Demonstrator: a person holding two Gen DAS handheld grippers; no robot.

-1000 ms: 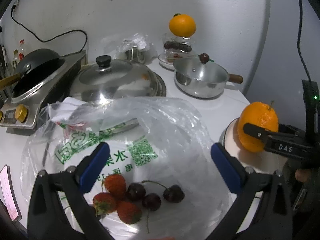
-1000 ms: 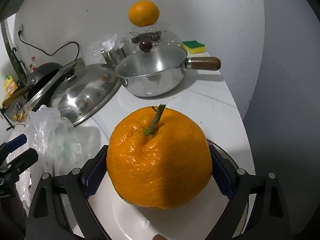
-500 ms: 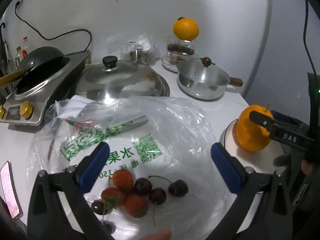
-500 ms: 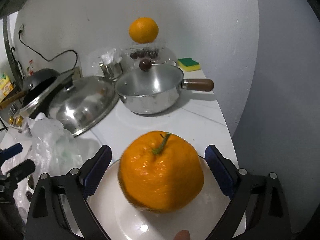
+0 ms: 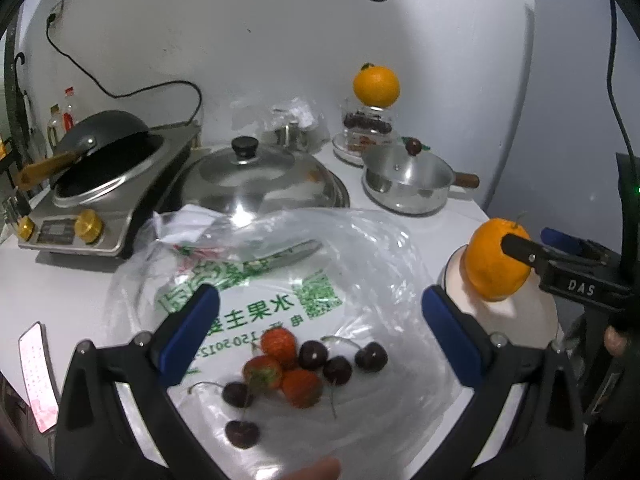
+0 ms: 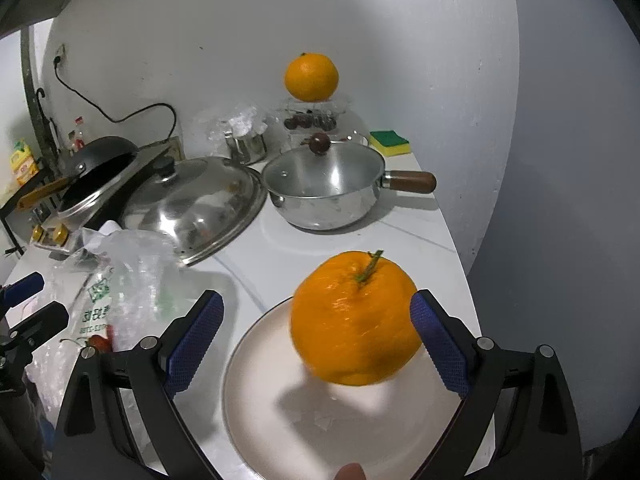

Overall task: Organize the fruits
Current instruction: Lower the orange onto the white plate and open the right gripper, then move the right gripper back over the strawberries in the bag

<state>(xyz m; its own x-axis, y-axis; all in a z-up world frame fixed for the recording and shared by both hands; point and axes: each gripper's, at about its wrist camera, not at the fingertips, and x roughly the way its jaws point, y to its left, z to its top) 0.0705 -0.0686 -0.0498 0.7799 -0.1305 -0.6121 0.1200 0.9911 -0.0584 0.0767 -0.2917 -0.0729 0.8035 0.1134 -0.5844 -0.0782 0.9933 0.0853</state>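
The right tool (image 6: 316, 336) gapes wide around the orange (image 6: 354, 320) on its plate (image 6: 280, 420); the left tool (image 5: 320, 328) (equally wide) hovers over bagged strawberries (image 5: 280, 364).

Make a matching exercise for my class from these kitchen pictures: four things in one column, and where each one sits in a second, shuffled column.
Things:
1. near orange
2. far orange
3. strawberries
4. sponge

Places:
A. on the plastic bag
B. on the counter by the wall, behind the saucepan
C. on the white plate
D. on top of a clear container

Pairs: 1-C, 2-D, 3-A, 4-B
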